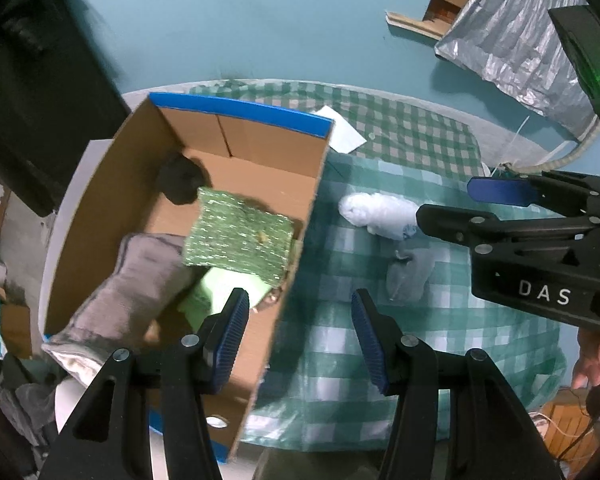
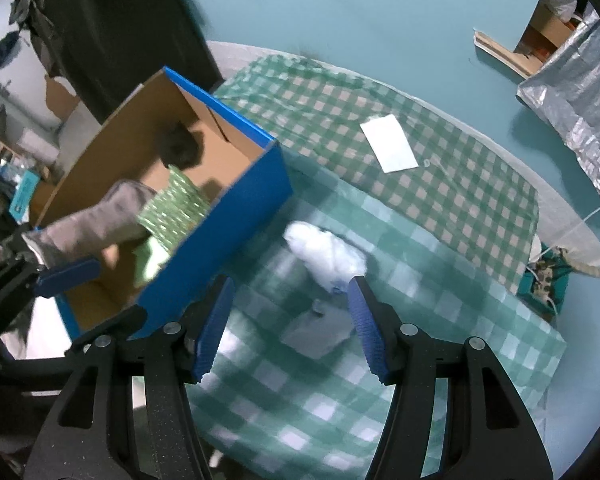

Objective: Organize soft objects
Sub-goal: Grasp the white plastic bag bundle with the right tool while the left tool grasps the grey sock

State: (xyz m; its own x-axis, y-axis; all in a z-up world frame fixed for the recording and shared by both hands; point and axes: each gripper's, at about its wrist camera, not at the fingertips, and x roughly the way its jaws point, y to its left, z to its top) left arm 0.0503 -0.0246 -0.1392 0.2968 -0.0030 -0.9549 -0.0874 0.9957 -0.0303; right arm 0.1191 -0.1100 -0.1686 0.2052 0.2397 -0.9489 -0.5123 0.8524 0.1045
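A blue cardboard box (image 1: 236, 106) (image 2: 236, 216) stands on the left of a checked cloth. In it lie a green sponge (image 1: 240, 238) (image 2: 176, 204), a grey sock (image 1: 128, 280) (image 2: 92, 224) and a dark soft lump (image 1: 180, 180) (image 2: 178, 148). On the cloth lie a white fluffy wad (image 1: 376, 212) (image 2: 328, 256) and a small grey piece (image 1: 410, 276) (image 2: 320, 332). My left gripper (image 1: 300, 332) is open and empty above the box's right wall. My right gripper (image 2: 290, 328) (image 1: 456, 208) is open and empty above the grey piece, close to the wad.
A white paper card (image 2: 390, 142) (image 1: 342, 132) lies on the far checked cloth (image 2: 380, 120). A silver foil bag (image 2: 576, 92) and a cardboard box (image 2: 540, 36) sit on the teal floor at the right. Cables (image 2: 548, 276) lie by the table's right edge.
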